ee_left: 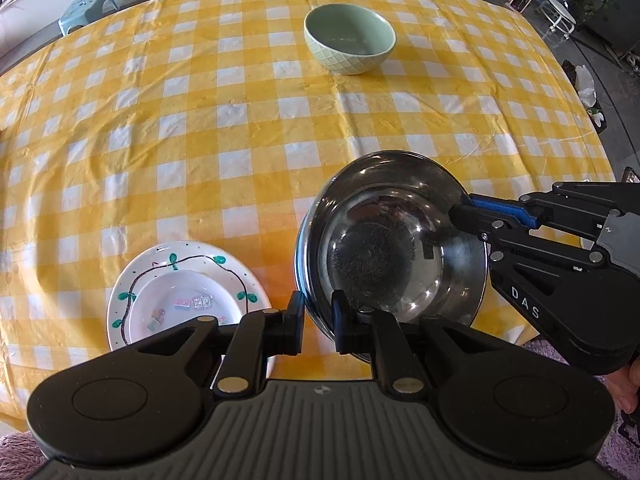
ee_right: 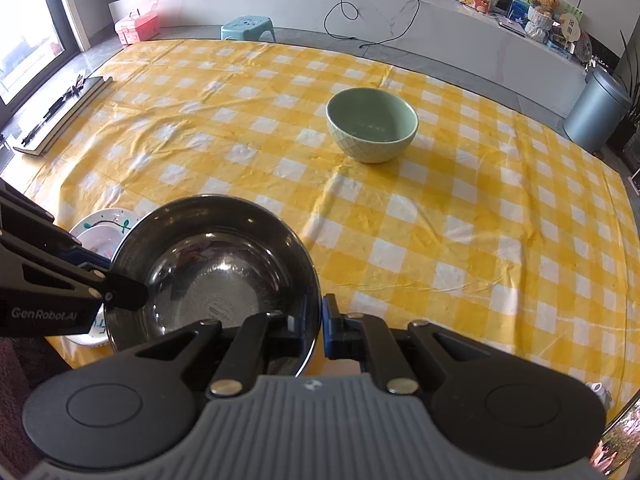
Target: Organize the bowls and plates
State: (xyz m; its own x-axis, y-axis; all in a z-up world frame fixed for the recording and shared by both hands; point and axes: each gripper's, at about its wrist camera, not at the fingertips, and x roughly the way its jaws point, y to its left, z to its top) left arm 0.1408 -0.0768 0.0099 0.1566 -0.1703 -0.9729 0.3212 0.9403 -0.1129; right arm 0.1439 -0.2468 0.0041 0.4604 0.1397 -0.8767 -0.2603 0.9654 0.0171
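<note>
Left gripper: clamped on the near rim of the steel bowl, one finger outside the wall and one inside.
Right gripper: pinched on the same bowl's rim at another point, seen from the left wrist biting the right-hand edge.
Steel bowl: held between both grippers, tilted, above the near edge of the yellow checked surface; whether its base touches the cloth cannot be told.
Plates: a small white plate sits on a larger leaf-patterned plate, just left of the bowl.
Green bowl: alone, well apart, toward the far side.
Likely step: setting the steel bowl down or carrying it to a stack.
Risk: thin, slick rim grips may slip, letting the bowl pivot and drop.
Second risk: uneven lowering by the two hands could twist the rim free, or swing the bowl into the plates beside it.
</note>
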